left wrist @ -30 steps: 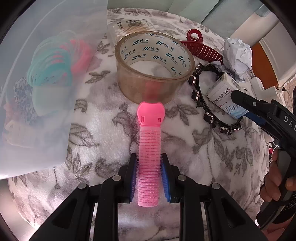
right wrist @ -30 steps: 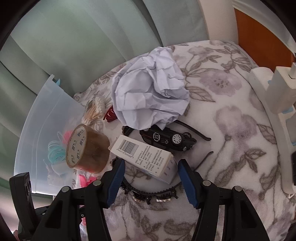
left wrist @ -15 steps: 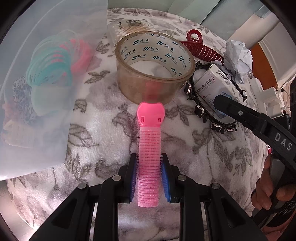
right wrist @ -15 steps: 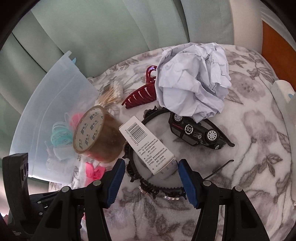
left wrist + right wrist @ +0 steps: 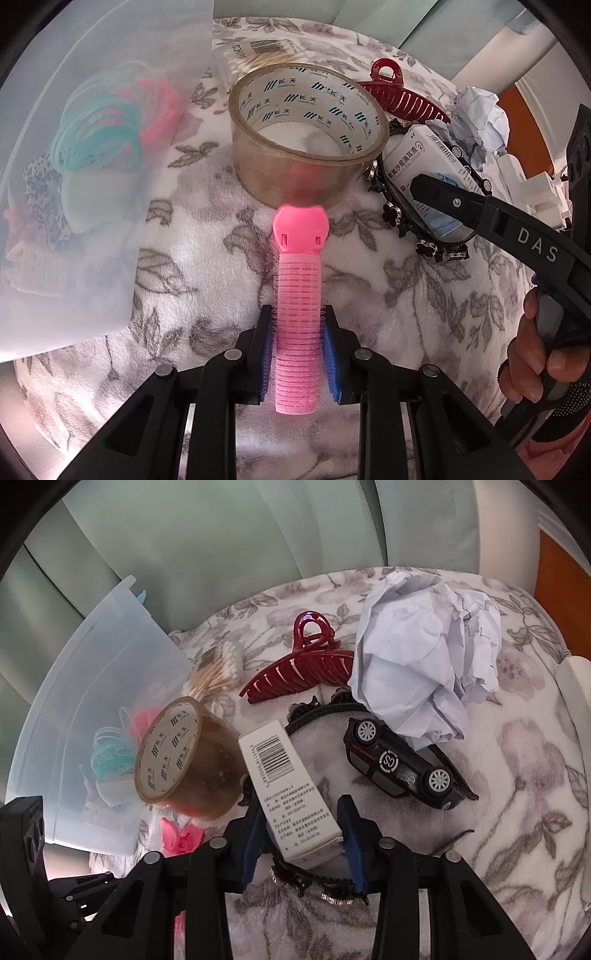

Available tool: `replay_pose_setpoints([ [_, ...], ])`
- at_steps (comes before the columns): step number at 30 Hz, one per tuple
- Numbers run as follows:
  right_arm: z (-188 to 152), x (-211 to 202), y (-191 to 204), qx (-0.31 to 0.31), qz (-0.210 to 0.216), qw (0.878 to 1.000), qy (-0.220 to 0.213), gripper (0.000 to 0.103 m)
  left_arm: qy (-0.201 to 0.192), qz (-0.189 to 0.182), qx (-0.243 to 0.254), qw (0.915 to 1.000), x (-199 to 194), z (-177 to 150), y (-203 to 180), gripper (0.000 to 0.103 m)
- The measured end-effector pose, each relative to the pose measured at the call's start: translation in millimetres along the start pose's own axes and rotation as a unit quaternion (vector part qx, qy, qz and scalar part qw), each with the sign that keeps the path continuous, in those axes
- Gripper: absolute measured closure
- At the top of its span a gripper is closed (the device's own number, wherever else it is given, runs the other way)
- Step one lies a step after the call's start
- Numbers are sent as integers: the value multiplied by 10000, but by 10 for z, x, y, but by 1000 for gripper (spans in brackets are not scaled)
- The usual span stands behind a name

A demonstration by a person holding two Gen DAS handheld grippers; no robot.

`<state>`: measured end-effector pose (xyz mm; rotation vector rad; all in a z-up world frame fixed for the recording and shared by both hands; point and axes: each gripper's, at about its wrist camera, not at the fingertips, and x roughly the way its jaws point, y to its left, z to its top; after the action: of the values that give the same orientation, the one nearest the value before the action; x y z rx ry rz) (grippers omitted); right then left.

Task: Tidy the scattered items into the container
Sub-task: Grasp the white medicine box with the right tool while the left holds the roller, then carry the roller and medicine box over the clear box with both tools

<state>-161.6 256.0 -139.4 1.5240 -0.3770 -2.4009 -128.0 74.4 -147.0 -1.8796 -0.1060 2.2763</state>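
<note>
Both grippers loaded over the floral blanket.
Left gripper jaws pinch the pink cylindrical hair roller; right gripper jaws squeeze the white cardboard medicine box.

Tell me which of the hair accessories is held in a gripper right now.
The pink hair roller, clamped by the left gripper; the red claw clip and black headband lie loose.

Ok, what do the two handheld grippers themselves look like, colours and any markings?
Both are matte black plastic with silver screw heads along angular finger arms. The left gripper and right gripper carry ribbed blue pads on the inner finger faces. The left wrist view shows white letters "DAS" on the right gripper's body, and a bare hand on its grey handle.
</note>
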Motion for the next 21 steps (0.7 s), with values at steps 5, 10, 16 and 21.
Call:
replay_pose_setpoints([
  [5, -70, -156, 25, 60, -116, 9999, -83, 75, -34, 33, 25, 10000, -27, -41, -5, 78],
  [10, -143, -405, -7, 312, 21, 9992, -266, 75, -77, 5, 11, 10000, -120, -90, -8, 78],
  [16, -414, -654, 10, 509, 152, 9980, -347, 75, -278, -62, 74, 9996, -340, -183, -62, 78],
  [21, -625, -868, 48, 635, 295, 9964, -471, 75, -411, -84, 132, 9990, -572, -303, -184, 78],
])
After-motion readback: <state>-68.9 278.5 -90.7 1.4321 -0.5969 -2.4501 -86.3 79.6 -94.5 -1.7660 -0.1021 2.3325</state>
